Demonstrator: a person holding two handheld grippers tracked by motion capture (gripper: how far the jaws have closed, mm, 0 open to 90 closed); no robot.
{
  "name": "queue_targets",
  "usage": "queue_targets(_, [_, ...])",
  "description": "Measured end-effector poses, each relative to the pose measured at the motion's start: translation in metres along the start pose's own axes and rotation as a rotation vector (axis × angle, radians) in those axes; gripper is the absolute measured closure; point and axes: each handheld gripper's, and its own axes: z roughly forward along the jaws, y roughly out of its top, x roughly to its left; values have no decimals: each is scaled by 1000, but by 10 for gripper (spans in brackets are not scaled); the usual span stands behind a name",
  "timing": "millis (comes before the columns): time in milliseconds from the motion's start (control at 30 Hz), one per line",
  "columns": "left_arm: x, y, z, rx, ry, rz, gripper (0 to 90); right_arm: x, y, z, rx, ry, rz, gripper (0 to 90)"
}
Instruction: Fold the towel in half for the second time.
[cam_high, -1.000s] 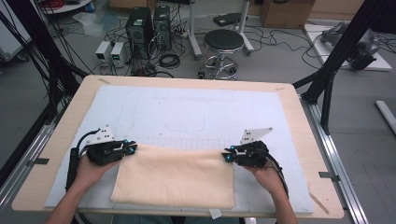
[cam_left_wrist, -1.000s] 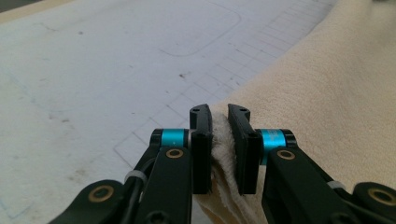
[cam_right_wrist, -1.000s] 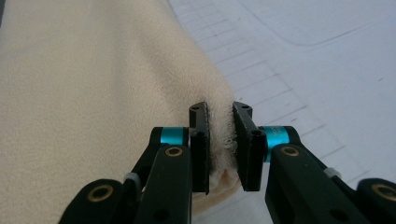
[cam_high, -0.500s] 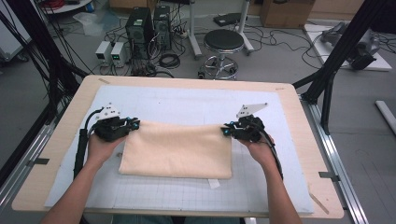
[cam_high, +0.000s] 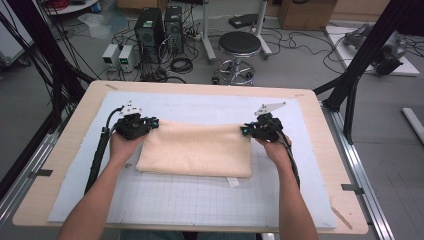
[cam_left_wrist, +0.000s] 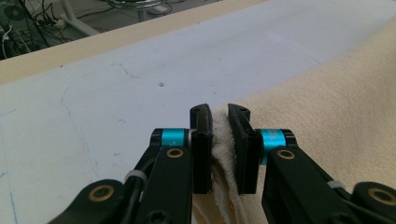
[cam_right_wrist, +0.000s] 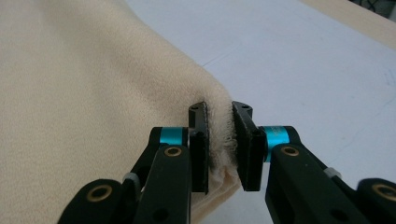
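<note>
Fingers (cam_left_wrist: 201, 140) pinch cream towel (cam_high: 197, 148) on white mat (cam_high: 200, 200) — cluttered lab floor (cam_high: 300, 55) behind.

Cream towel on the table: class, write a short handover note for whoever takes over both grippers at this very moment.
Left gripper: shut on the far left corner of the cream towel, several layers pinched between the pads.
Right gripper: shut on the far right corner in the same way.
Towel: folded at least once into a wide band, lying flat on the white mat mid-table, with a small tag at its near edge.
Done: the fold with both corners carried to the far edge.
Left, probably: set the corners down, open both jaws, smooth the towel or fold again.
</note>
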Motion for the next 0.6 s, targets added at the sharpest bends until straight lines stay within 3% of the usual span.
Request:
queue_targets(100, [2, -2, 3, 5, -2, -13, 795, -3, -1, 3, -8, -10, 15, 776])
queue_targets(167, [4, -8, 8, 49, 4, -4, 765, -3, -3, 8, -1, -26, 29, 687])
queue_targets(200, [5, -8, 8, 59, 10, -6, 707, -3, -5, 10, 2, -34, 48, 640])
queue_targets(267, [7, -9, 4, 49, -7, -15, 667, -5, -8, 9, -14, -12, 74, 590])
queue_targets(433, [10, -8, -7, 30, 7, -5, 602, -5, -8, 0, -48, -30, 103, 521])
queue_targets(533, [9, -10, -19, -18, -24, -28, 586, 0, -5, -10, -92, -30, 89, 509])
queue_targets(600, [7, -10, -23, -11, -44, -17, 578, 4, -5, -13, -98, -14, 93, 508])
